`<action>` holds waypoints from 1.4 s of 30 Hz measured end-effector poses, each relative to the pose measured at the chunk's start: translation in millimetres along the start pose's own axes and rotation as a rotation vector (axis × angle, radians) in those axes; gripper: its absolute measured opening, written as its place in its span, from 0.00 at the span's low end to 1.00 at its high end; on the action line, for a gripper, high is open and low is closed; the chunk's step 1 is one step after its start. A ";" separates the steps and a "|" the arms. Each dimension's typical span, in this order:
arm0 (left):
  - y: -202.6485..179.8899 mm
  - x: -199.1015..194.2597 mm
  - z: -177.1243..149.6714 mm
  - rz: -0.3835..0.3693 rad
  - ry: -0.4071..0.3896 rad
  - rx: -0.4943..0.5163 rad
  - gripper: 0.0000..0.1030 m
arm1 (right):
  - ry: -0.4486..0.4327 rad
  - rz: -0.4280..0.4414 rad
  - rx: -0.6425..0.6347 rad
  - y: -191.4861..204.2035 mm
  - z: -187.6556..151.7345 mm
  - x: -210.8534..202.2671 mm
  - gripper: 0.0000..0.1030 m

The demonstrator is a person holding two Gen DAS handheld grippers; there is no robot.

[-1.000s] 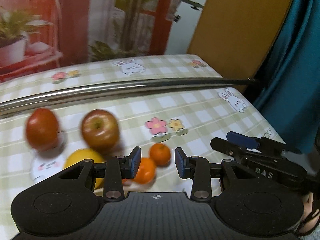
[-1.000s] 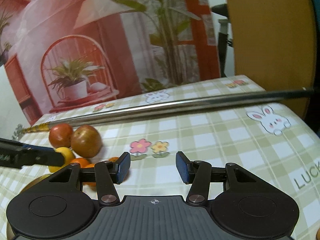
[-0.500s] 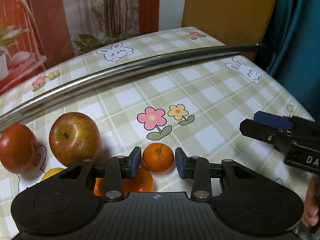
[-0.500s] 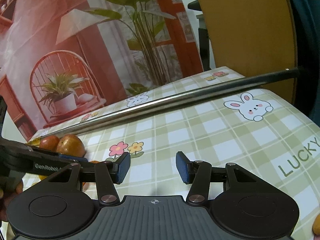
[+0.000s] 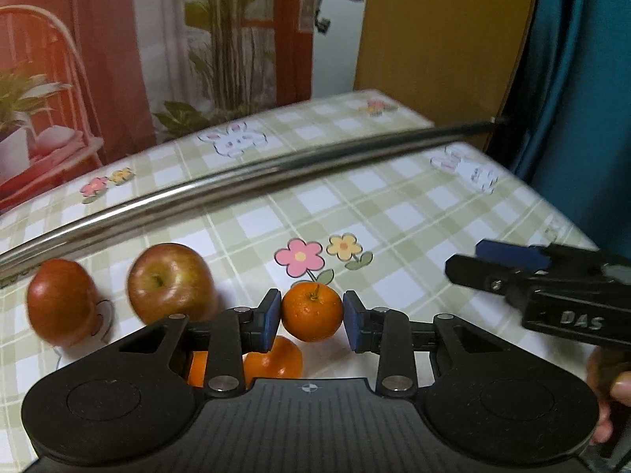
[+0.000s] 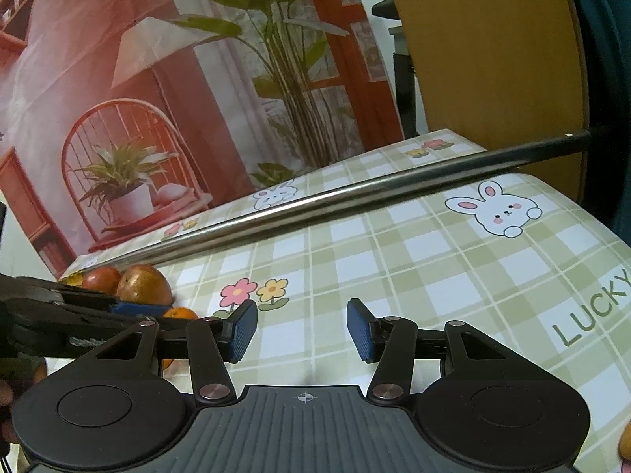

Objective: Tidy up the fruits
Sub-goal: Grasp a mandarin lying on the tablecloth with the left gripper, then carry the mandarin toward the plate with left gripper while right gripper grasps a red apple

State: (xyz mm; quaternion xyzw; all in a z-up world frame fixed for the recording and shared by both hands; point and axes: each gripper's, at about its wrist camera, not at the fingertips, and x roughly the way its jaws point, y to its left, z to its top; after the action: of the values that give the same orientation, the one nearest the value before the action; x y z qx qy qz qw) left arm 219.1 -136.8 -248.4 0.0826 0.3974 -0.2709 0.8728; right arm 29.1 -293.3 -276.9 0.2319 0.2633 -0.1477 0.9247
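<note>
A small tangerine (image 5: 311, 311) sits between the blue pads of my left gripper (image 5: 311, 317); the jaws are closing and both pads touch its sides. Two more tangerines (image 5: 276, 358) lie just behind it, partly hidden under the gripper. To the left rest a red-yellow apple (image 5: 169, 280) and a darker red apple (image 5: 61, 301). My right gripper (image 6: 301, 329) stands open over bare tablecloth with nothing between its fingers. It also shows side-on as the right gripper (image 5: 512, 264) in the left wrist view. The right wrist view catches the left gripper (image 6: 134, 309) beside the apples (image 6: 144, 283).
A long metal rod (image 5: 276, 173) lies across the checked tablecloth (image 5: 414, 213) behind the fruit. A printed backdrop, a wooden board (image 5: 434, 39) and a teal curtain (image 5: 583, 98) stand beyond the table's far and right edges. Something orange (image 6: 625, 441) peeks in at the lower right.
The tangerine, ahead of the left pads half a second ago, now sits squarely between them and the gap has narrowed. The right gripper has barely shifted and stays equally wide.
</note>
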 end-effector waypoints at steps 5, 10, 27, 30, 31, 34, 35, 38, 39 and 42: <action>20.8 -36.0 -12.8 0.003 -0.054 -0.068 0.35 | -0.003 0.015 -0.020 8.5 4.0 -2.3 0.46; 50.2 -72.6 -28.9 0.047 -0.091 -0.128 0.35 | 0.002 0.035 -0.070 24.7 8.0 -2.3 0.46; 113.1 -135.1 -85.2 0.130 -0.180 -0.291 0.35 | 0.083 0.197 -0.455 151.9 34.3 68.8 0.54; 119.1 -139.2 -93.9 0.128 -0.190 -0.315 0.35 | 0.115 0.216 -0.484 169.0 37.4 90.6 0.58; 120.9 -139.7 -96.0 0.126 -0.192 -0.321 0.35 | 0.118 0.213 -0.489 171.6 38.0 95.5 0.60; 126.1 -139.9 -101.5 0.123 -0.201 -0.336 0.35 | 0.153 0.198 -0.476 178.2 41.9 111.9 0.60; 127.4 -139.6 -102.6 0.120 -0.202 -0.342 0.35 | 0.171 0.204 -0.463 177.7 42.5 116.5 0.61; 131.5 -137.8 -106.2 0.102 -0.204 -0.359 0.35 | 0.228 0.209 -0.434 182.1 40.9 129.8 0.61; 132.0 -137.3 -106.8 0.098 -0.204 -0.361 0.35 | 0.245 0.201 -0.428 183.8 39.4 133.8 0.61; 132.3 -135.3 -108.7 0.086 -0.206 -0.363 0.35 | 0.288 0.182 -0.397 187.5 34.4 143.8 0.64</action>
State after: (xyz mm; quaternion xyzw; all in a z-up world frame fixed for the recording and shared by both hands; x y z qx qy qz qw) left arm 147.1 68.4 -230.8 -0.0873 0.3444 -0.1643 0.9202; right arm 235.2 -173.3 -265.0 0.0872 0.3940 0.0252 0.9146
